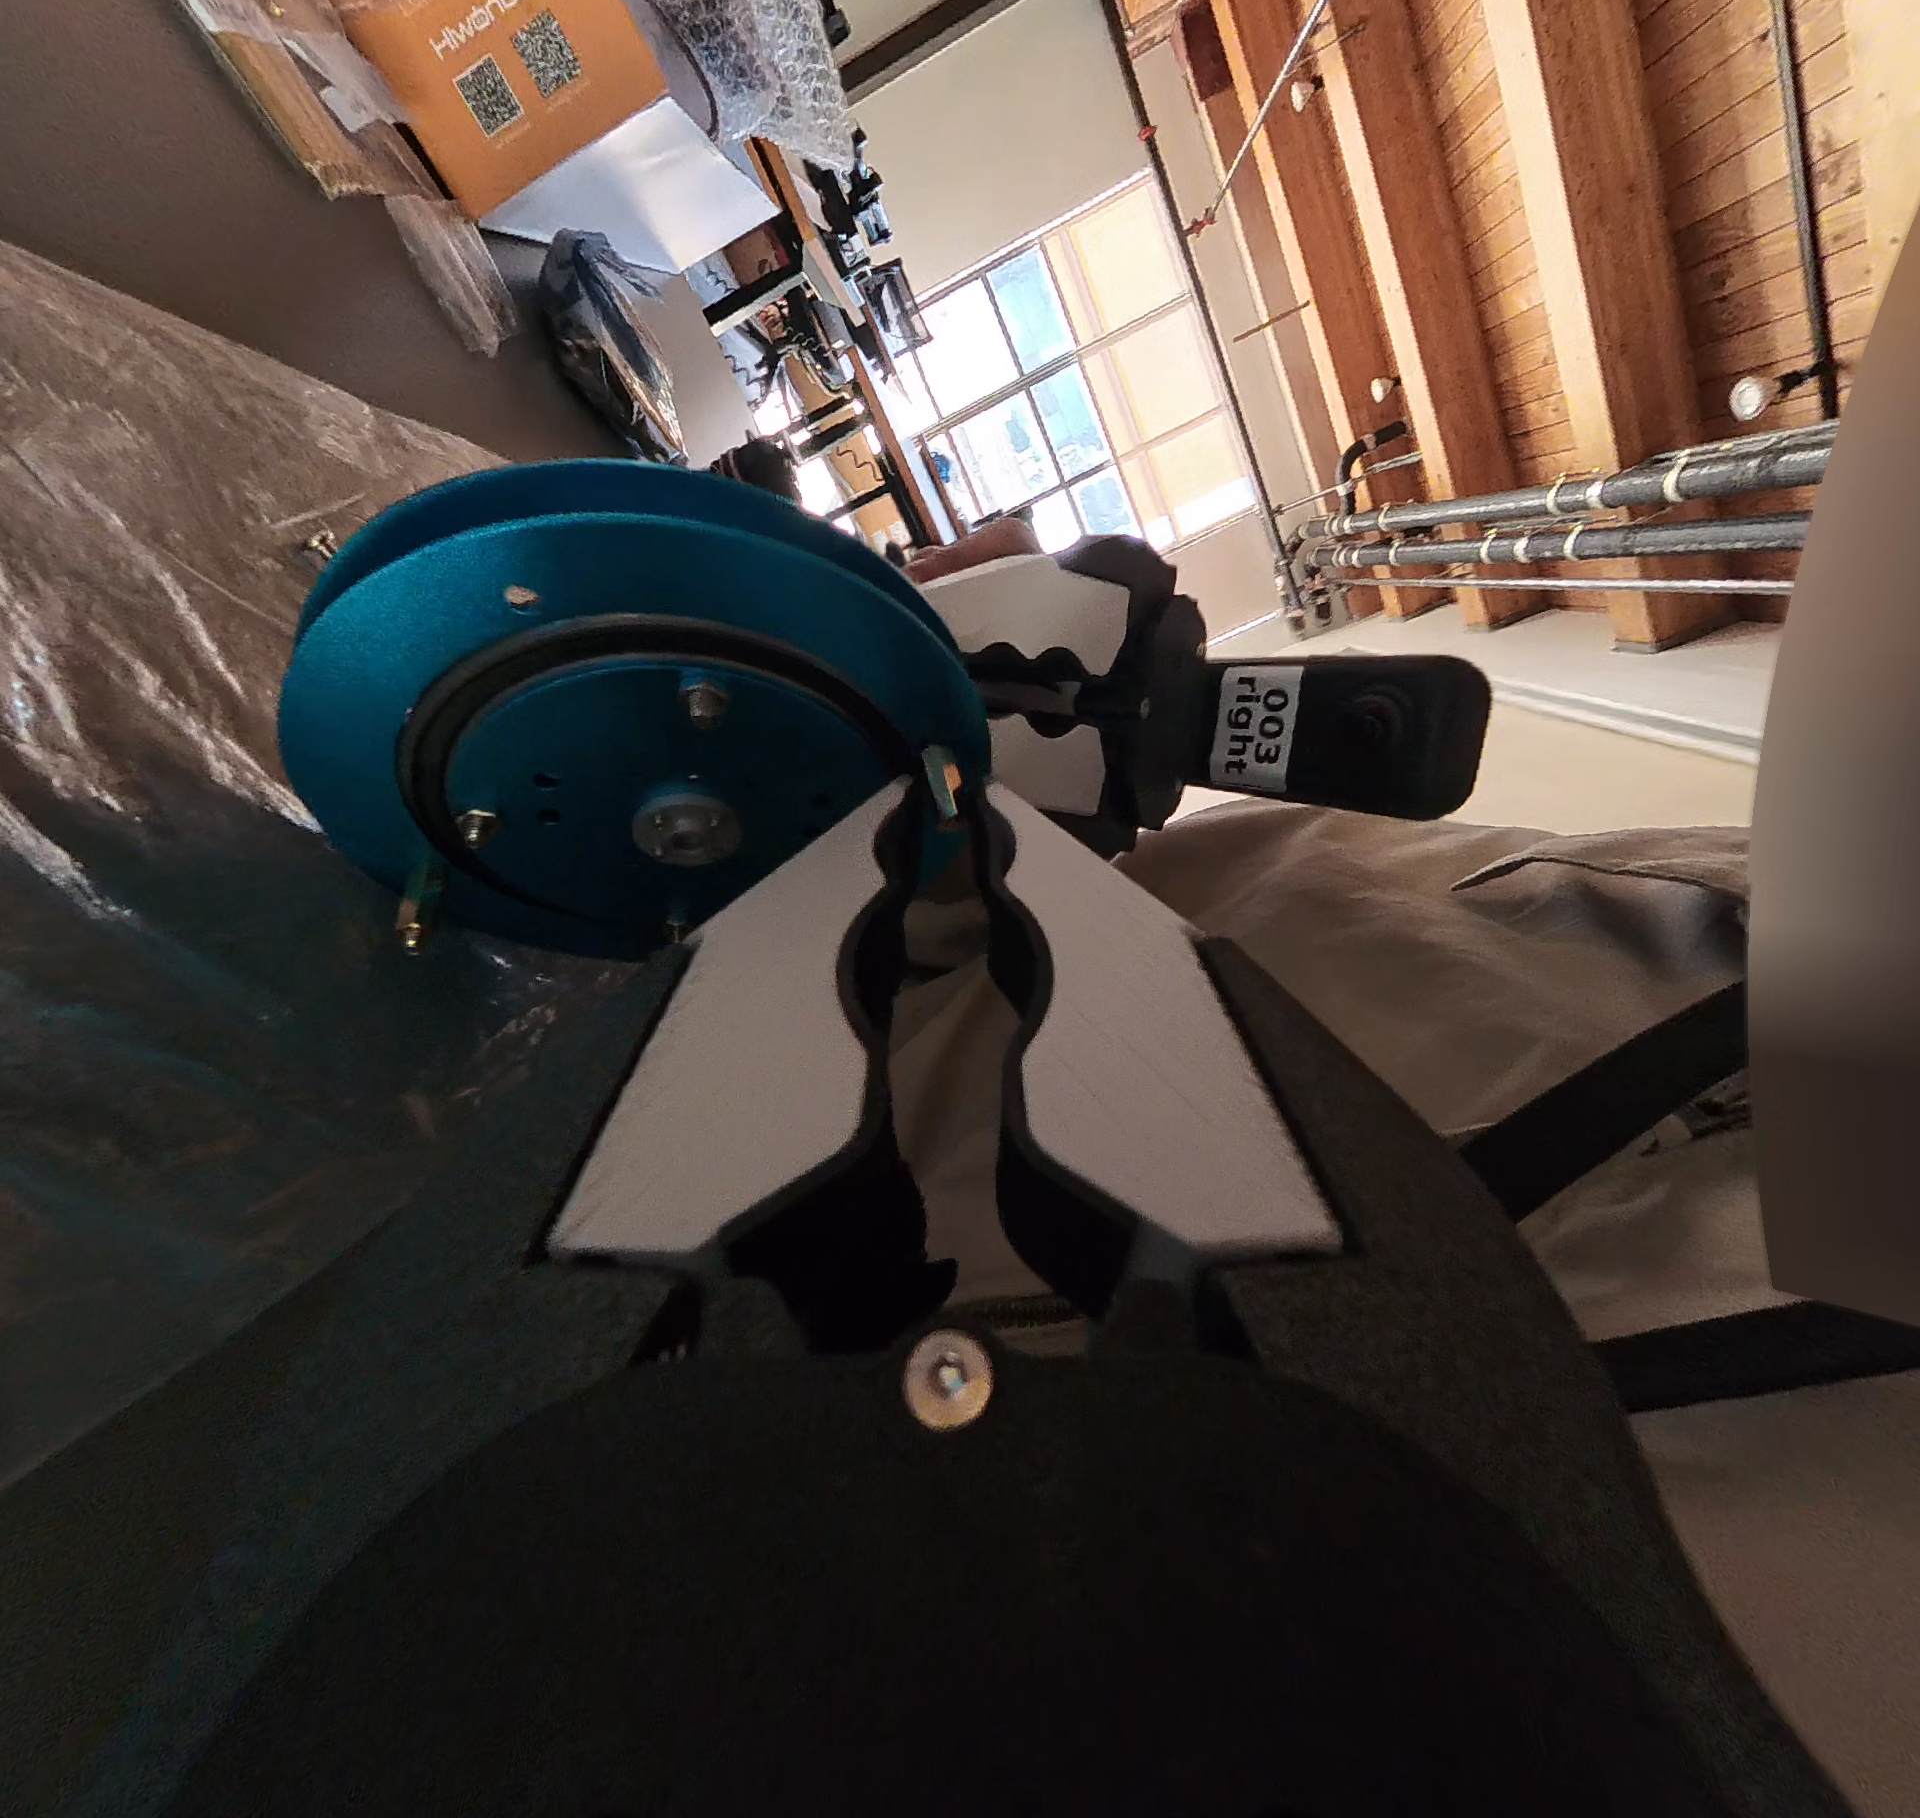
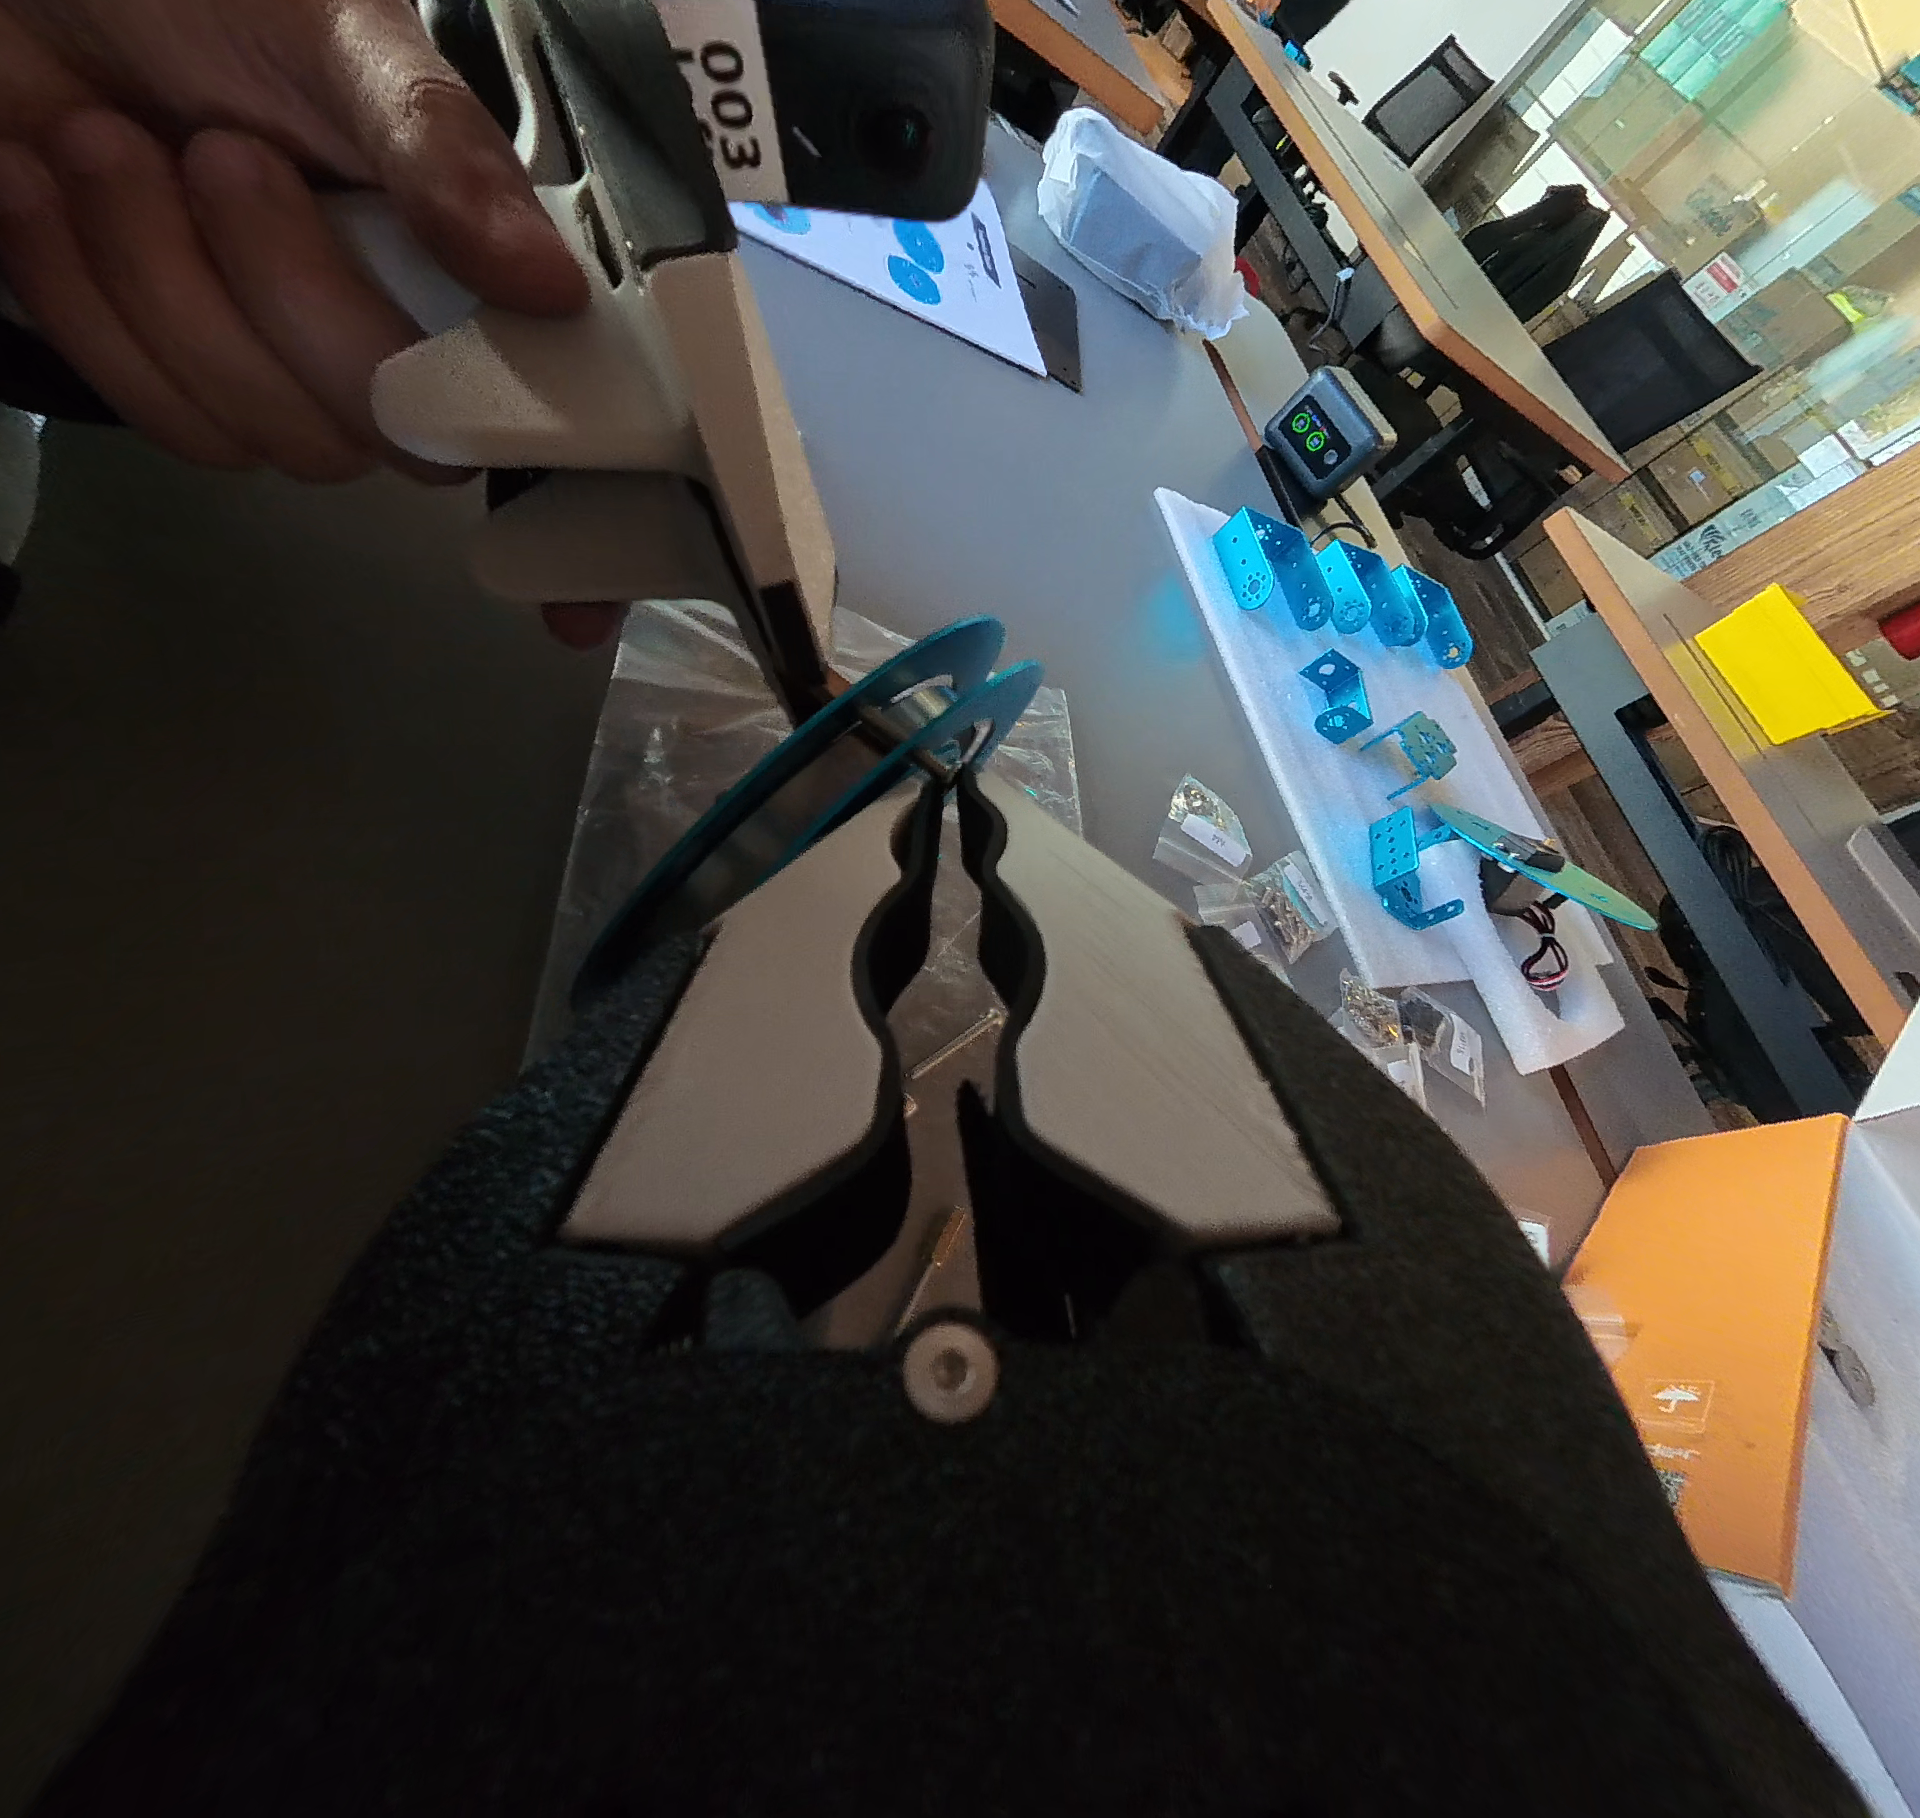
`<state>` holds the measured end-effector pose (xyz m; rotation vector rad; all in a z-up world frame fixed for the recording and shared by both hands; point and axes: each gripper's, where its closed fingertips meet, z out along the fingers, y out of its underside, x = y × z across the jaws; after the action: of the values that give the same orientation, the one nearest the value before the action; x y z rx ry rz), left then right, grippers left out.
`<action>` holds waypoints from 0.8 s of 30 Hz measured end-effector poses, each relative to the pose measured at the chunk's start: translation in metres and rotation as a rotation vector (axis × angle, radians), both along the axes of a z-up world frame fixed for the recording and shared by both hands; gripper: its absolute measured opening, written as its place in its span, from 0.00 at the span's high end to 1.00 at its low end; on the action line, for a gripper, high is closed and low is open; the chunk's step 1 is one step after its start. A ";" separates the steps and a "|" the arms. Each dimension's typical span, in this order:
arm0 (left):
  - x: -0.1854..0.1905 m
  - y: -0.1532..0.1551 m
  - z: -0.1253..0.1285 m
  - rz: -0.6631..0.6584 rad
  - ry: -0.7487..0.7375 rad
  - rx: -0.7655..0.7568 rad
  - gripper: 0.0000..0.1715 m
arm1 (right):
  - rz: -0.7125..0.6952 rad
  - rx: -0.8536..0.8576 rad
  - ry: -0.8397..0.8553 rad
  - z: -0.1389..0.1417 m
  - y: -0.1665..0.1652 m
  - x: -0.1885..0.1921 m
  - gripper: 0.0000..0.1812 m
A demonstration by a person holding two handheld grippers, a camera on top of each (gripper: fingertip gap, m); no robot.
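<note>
Both grippers meet at the blue disc assembly (image 1: 634, 729) held above the grey table (image 2: 987, 480): left gripper (image 1: 948, 794) pinches its rim, right gripper (image 2: 951, 776) clamps a standoff between its plates.

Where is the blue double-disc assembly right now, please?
The blue double-disc assembly is held up between both hand-held grippers: the left hand-held gripper grips its rim, and the right hand-held gripper pinches a standoff between the discs, above the grey table.

blue double-disc assembly (image 1: 634, 729) | two parallel metal plates on standoffs | held edge-on above table, tilted
</note>
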<state>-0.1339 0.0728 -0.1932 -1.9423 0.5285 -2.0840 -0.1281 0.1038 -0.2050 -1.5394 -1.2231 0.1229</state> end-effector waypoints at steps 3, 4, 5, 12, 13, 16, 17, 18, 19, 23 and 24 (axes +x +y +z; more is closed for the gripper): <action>0.000 -0.001 -0.002 0.008 0.042 0.089 0.98 | 0.003 0.012 0.002 0.002 -0.001 0.000 0.99; 0.000 -0.002 -0.002 0.005 0.059 0.129 0.98 | 0.007 0.010 0.002 0.002 -0.002 0.000 0.99; 0.000 -0.003 -0.003 0.003 0.083 0.179 0.98 | 0.012 0.006 0.005 0.002 -0.003 -0.001 0.99; -0.001 0.000 -0.009 -0.027 0.408 0.804 0.98 | 0.005 -0.056 -0.021 0.003 -0.006 0.000 0.99; -0.002 0.002 -0.010 -0.028 0.446 0.894 0.98 | -0.002 -0.065 -0.025 0.003 -0.006 0.000 0.99; -0.001 0.006 -0.011 -0.014 0.550 1.153 0.98 | -0.018 -0.129 0.004 0.002 -0.005 0.002 0.99; -0.001 0.008 -0.011 -0.003 0.572 1.216 0.98 | -0.020 -0.151 0.016 0.001 -0.005 0.003 0.99; -0.001 0.009 -0.011 0.006 0.591 1.282 0.98 | -0.022 -0.165 0.026 0.001 -0.005 0.003 0.99; 0.000 0.009 -0.011 0.013 0.608 1.338 0.98 | -0.022 -0.174 0.032 0.001 -0.005 0.004 0.99; 0.000 0.013 -0.010 0.082 0.678 1.577 0.98 | -0.033 -0.209 0.048 0.000 -0.006 0.005 0.99; 0.000 0.014 -0.010 0.102 0.702 1.641 0.98 | -0.037 -0.213 0.049 0.000 -0.005 0.005 0.99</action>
<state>-0.1342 0.0868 -0.2028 -1.3289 1.5095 -0.2596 -0.1232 0.0985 -0.2053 -1.7314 -1.1715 0.2728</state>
